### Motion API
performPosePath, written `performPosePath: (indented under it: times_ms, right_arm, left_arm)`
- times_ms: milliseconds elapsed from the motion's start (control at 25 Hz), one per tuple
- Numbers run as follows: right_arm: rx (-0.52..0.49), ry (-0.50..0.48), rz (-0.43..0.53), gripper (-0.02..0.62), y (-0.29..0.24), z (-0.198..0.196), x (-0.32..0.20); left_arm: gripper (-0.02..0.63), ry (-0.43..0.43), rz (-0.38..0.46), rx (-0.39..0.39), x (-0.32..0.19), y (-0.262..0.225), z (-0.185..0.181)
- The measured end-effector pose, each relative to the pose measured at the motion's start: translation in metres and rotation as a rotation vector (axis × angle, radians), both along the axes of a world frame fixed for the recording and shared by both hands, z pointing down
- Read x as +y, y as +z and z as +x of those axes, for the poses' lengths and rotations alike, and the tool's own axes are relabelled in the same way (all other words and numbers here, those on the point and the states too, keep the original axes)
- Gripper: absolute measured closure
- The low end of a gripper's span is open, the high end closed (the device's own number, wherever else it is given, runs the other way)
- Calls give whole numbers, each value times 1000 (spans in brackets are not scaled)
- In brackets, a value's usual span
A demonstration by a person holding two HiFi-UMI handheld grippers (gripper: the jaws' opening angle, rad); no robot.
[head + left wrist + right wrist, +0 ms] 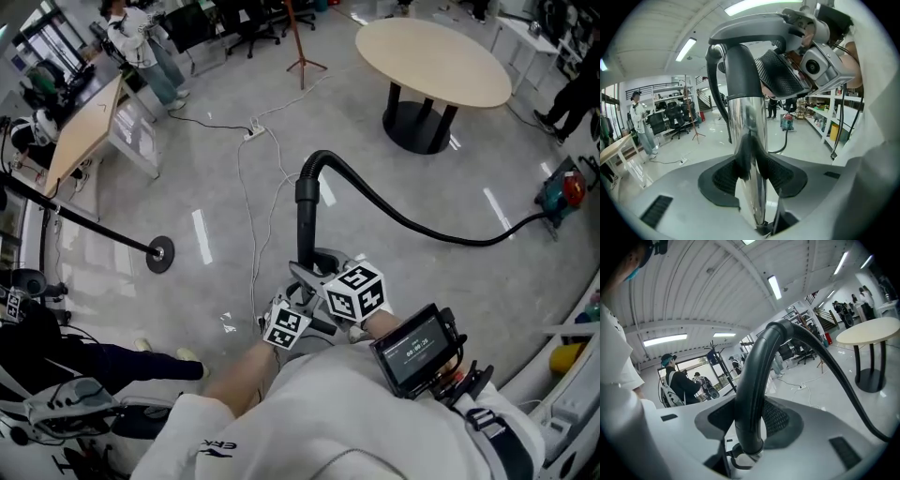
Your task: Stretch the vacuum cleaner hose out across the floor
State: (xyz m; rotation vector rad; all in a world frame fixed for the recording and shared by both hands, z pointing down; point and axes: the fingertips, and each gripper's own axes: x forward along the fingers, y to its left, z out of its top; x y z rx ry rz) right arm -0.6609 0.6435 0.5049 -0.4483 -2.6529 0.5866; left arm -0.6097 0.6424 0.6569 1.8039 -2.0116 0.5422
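Clamping left gripper (751, 176) fingers on the chrome tube (746, 122) and right gripper (749, 420) fingers on its black handle (759, 362), I had the hose (412, 223) curving toward two o'clock, not yet stretched straight.

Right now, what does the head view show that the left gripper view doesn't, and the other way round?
Only the head view: the round table, and the black hose lying in one long sweep across the floor.
Only the left gripper view: the left gripper, its jaws pressed on the shiny metal tube, plus the ceiling lights.
Both: the hose itself, the black curved pipe it joins, and the vacuum cleaner at its far end.
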Motion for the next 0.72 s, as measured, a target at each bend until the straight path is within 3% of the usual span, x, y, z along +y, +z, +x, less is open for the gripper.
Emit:
performPosePath:
  times_ms: [480, 720]
  right_arm:
    - [11, 248, 15, 433, 26, 14, 50]
    - [20, 367, 10, 433, 27, 41, 82]
  left_arm:
    - [448, 242, 14, 6, 63, 31, 11]
    - [446, 376, 27, 13, 100, 25, 39]
